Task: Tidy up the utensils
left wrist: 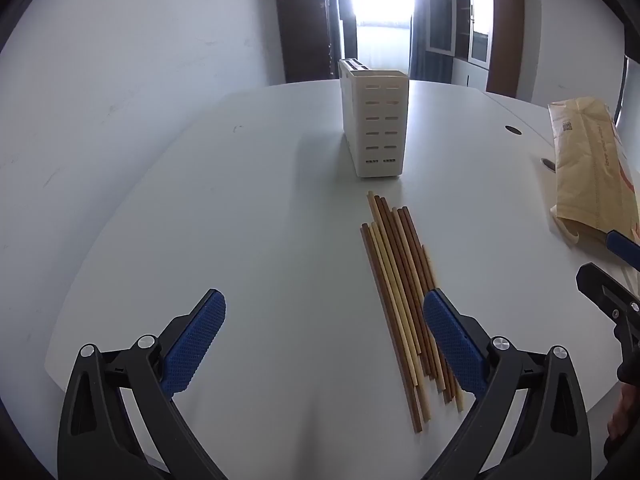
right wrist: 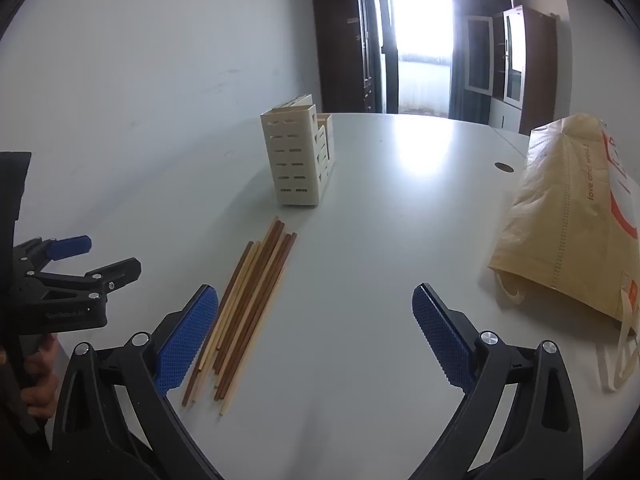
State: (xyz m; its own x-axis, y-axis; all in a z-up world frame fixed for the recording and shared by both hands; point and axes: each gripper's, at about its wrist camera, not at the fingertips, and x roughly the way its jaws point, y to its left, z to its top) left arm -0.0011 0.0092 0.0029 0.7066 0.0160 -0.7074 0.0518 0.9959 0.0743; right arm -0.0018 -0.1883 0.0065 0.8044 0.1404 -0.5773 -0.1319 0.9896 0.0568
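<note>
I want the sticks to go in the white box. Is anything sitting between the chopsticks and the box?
No, nothing visible. The chopsticks lie flat with their far tips pointing toward the white holder, and only bare table shows between them. The paper bag sits off to the right, out of the way.

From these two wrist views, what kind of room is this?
Probably an office or meeting room: a large white table with a cable grommet, glass-door cabinets, and a bright balcony door behind.
</note>
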